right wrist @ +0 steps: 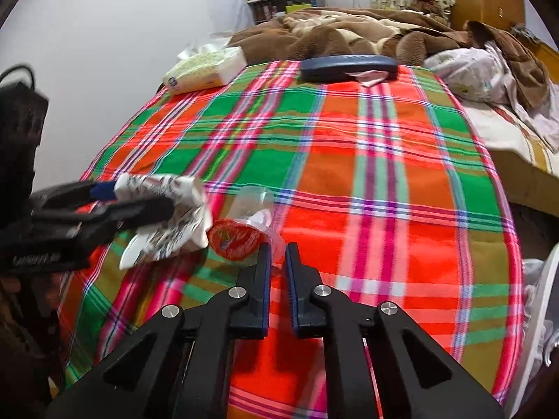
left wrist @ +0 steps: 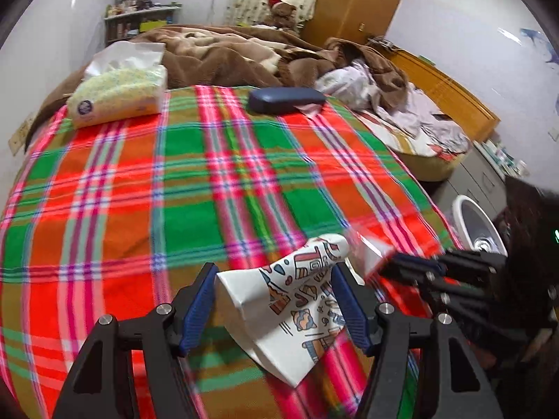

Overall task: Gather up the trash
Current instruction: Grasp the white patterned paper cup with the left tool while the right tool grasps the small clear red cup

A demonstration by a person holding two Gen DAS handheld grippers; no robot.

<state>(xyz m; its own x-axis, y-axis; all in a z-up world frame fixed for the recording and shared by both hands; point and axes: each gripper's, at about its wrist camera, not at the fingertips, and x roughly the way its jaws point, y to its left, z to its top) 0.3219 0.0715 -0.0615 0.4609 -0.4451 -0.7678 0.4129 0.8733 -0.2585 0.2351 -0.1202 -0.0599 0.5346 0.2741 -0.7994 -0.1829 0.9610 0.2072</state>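
The left gripper (left wrist: pixel 272 300) was clamped on a crushed white paper cup printed with cartoon drawings (left wrist: pixel 297 300), its blue pads pressing the cup's two sides just above the red, green and orange plaid blanket (left wrist: pixel 216 174). Just beside the cup, on its right in the left wrist view, the right gripper (right wrist: pixel 277 255) stood closed down to a narrow slit on the edge of a clear plastic wrapper with a round red printed label (right wrist: pixel 237 235), which lay on the blanket touching the cup.

To do this step well, I judged that the right jaws needed a firm bite on the film itself, not just its loose fringe, before any lift; thin plastic would slip out easily. Lifting straight up and clear of the cup would keep the two pieces from dragging each other. The crushed cup looked securely pinched and needed no tighter squeeze.

How much film sat between the right pads could not be made out, for the wrapper was transparent and blurred. A white round bin (left wrist: pixel 475 223) beyond the blanket's right edge was cut off by the right gripper's arm, its opening unseen.
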